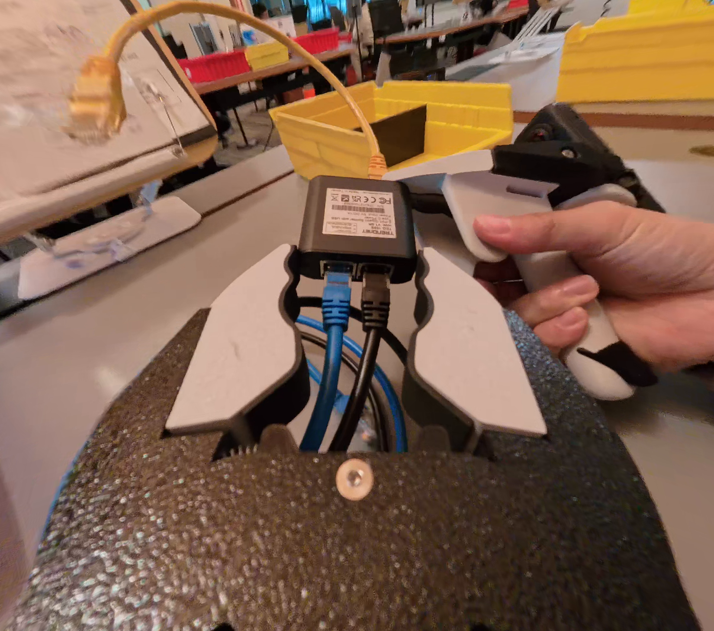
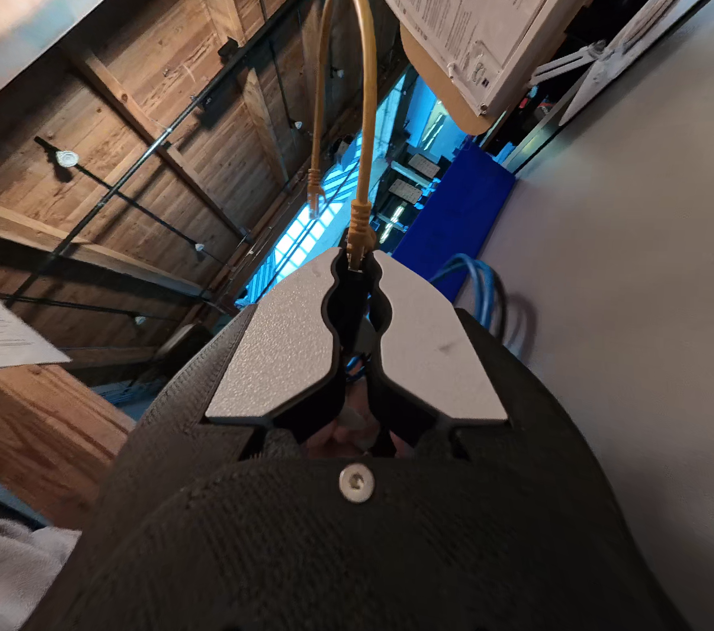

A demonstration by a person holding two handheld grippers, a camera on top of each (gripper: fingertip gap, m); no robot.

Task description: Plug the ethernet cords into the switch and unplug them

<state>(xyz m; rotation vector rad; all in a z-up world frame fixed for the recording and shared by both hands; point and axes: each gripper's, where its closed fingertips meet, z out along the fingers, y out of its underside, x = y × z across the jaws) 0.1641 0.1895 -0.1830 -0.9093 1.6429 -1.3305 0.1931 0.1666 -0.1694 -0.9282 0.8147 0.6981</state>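
My left gripper (image 1: 357, 264) pinches the black switch (image 1: 357, 222) by its two side walls, lifted clear of the grey bench (image 1: 116, 342). The blue cord (image 1: 337, 288) and black cord (image 1: 375, 297) sit in its near ports, running back between my fingers. My right gripper (image 2: 357, 257) is pressed onto the far end of the switch, right where the yellow cord (image 2: 363, 218) enters; I cannot tell whether the pads bear on the plug or only the housing. The switch looks light and rigid with slick plastic sides, so a side squeeze suits it. I judge the yellow cord springy, its plug latch fragile; take it by the boot. Its free plug (image 1: 96, 98) is blurred, and the far port is hidden.
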